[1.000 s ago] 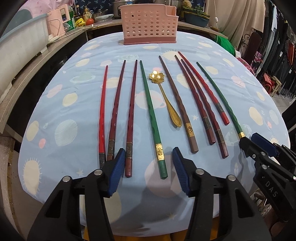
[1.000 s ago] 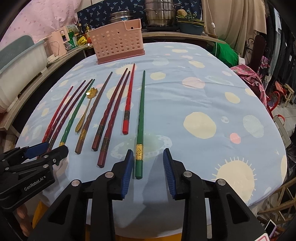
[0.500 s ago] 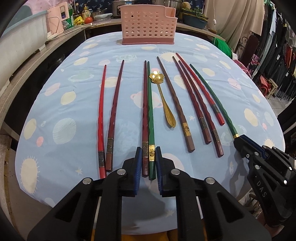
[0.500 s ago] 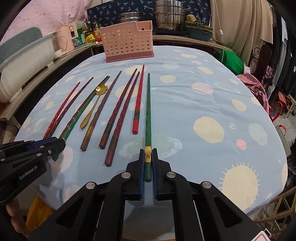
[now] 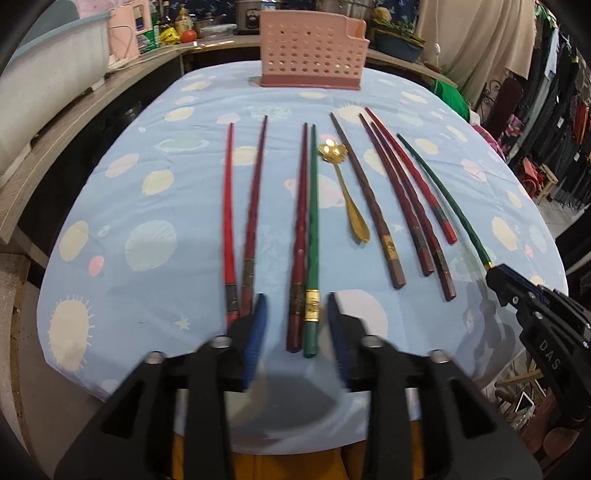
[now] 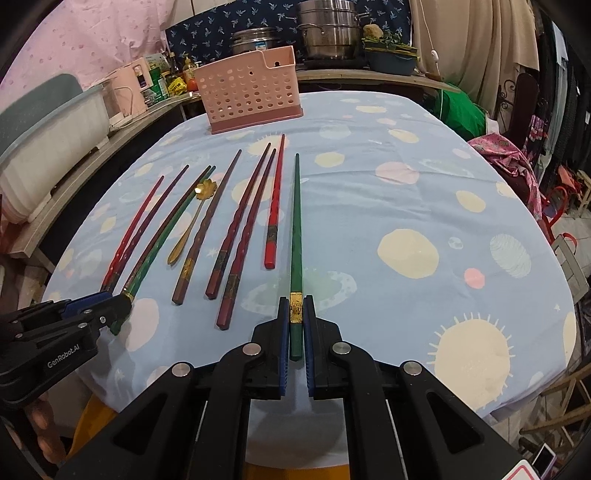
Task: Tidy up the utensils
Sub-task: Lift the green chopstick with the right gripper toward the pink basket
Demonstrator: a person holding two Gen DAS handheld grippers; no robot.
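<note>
Several red, maroon, brown and green chopsticks and a gold spoon lie in a row on the blue tablecloth. My left gripper is open around the ends of a maroon chopstick and a green chopstick that lie side by side. My right gripper is shut on the gold-banded end of another green chopstick, which also shows in the left wrist view. A pink perforated utensil holder stands at the table's far edge; it also shows in the right wrist view.
A counter with bottles and a pink appliance runs along the left. Steel pots stand behind the holder. A white tub sits at the left. Clothes racks stand at the right.
My left gripper, shut on the maroon and green chopsticks half a second ago, has opened around them. My right gripper closed on the green chopstick and stays shut on it.
</note>
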